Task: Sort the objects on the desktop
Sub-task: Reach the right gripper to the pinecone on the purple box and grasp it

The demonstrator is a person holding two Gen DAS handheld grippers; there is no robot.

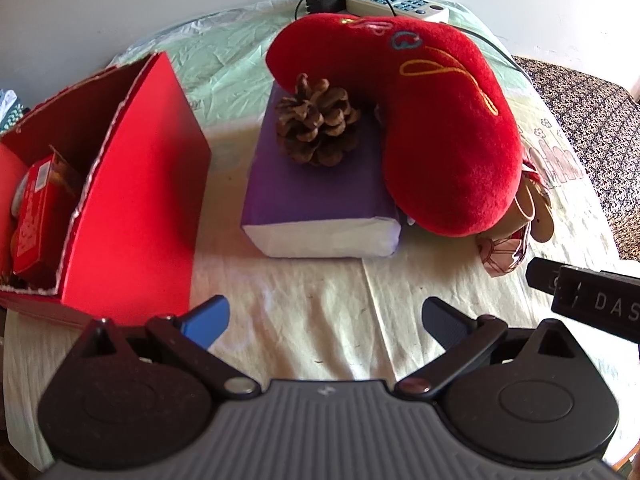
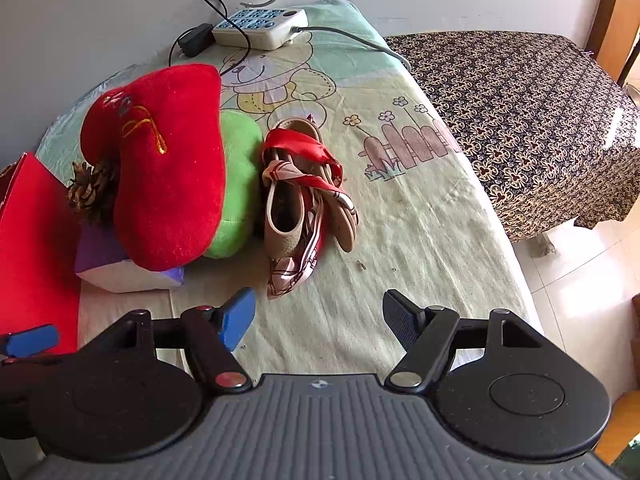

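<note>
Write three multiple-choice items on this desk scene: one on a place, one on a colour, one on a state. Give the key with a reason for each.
1. Where does the pine cone rest?
A. on the purple-wrapped block
B. in the red box
C. on the power strip

2. What colour is the plush under the red pillow?
A. blue
B. green
C. yellow

3. How do the right gripper jaws stand?
A. shut on the shoe
B. shut on the scarf
C. open, holding nothing

Key: 1 A, the cone sits on the block's purple top. 2 B, the green plush shows beside the pillow. 3 C, only bare cloth lies between the fingers.
</note>
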